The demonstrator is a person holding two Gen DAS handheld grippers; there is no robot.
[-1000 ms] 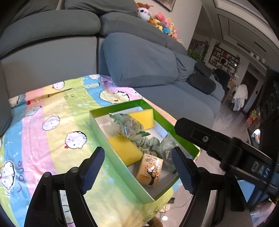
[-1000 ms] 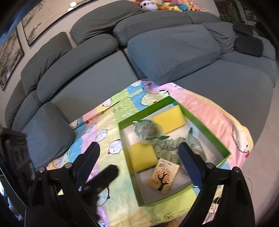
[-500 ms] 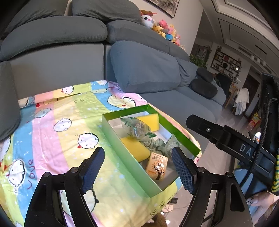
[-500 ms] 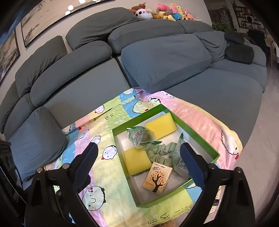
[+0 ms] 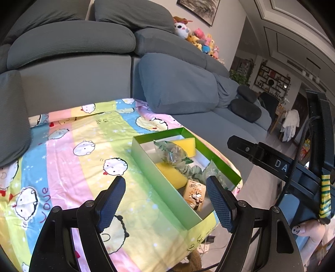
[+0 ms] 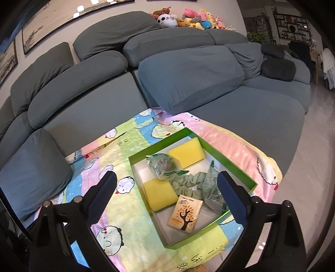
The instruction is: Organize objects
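The green box (image 6: 230, 165) sits on the cartoon-print cloth (image 6: 125, 209) in front of the grey sofa (image 6: 188, 73). All sorted items lie inside it:

- One yellow sponge (image 6: 187, 153) lies at the far end; a second yellow sponge (image 6: 160, 194) lies against the left wall.
- A clear leaf-print bag (image 6: 163, 166) rests between the two sponges, partly over both.
- A second crumpled leaf-print bag (image 6: 209, 188) lies along the right wall.
- The orange tissue pack (image 6: 185, 215) with a tree design lies flat at the near end, just beside the second sponge.

The left gripper (image 5: 165, 198) hangs above the cloth with its jaws apart and nothing between them. Its right finger overlaps the near end of the box in the left wrist view without touching it. The right gripper (image 6: 166, 193) hangs above the box with its jaws fully apart and empty; their last widening is slight.

Changes since the earlier frames:

- Both cameras have drawn back and tilted up; the box appears smaller and farther, and more of the sofa and the plush toys (image 6: 188, 19) shows.
- In the left wrist view, the right gripper's body (image 5: 272, 165) has shifted toward the right edge, and a hand (image 5: 309, 230) now shows beneath it.
- The box contents are unchanged in position.
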